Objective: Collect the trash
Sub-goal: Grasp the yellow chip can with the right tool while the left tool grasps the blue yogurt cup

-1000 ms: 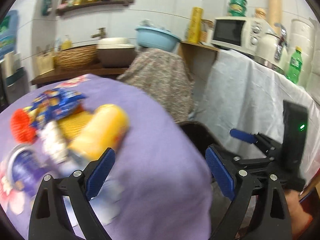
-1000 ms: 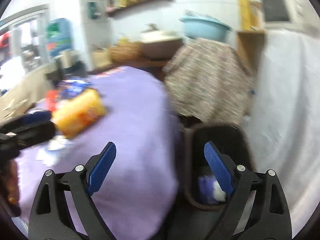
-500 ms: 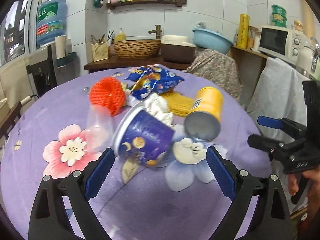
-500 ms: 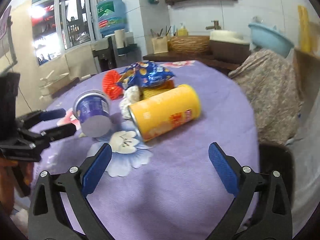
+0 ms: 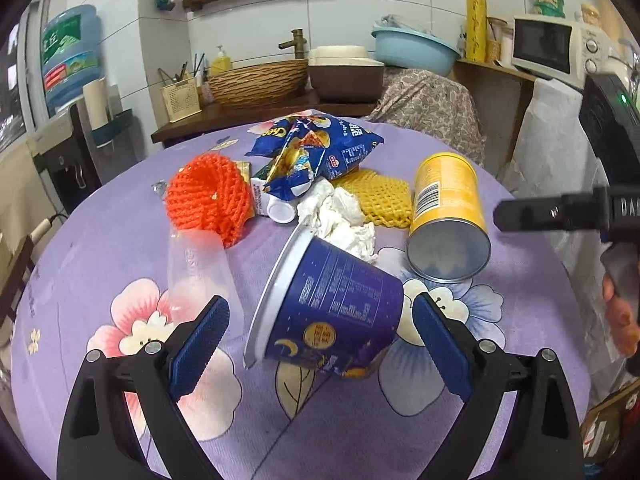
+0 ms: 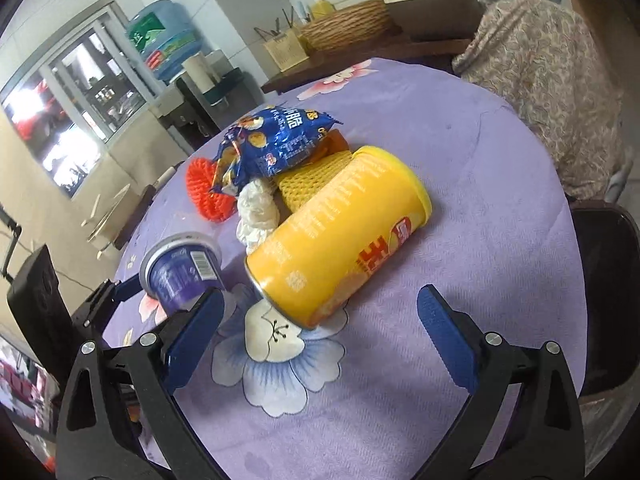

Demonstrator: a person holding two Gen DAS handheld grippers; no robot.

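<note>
On the purple cloth, a yellow tube point(image 6: 340, 236) lies sideways before both wide-open, empty tongs point(image 6: 316, 336) point(image 5: 320, 344).

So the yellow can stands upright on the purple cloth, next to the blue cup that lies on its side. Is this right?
Not quite: the yellow can does not stand upright; it lies on its side on the purple cloth, as the right wrist view shows. The rest is right: the blue cup lies on its side next to it.
</note>
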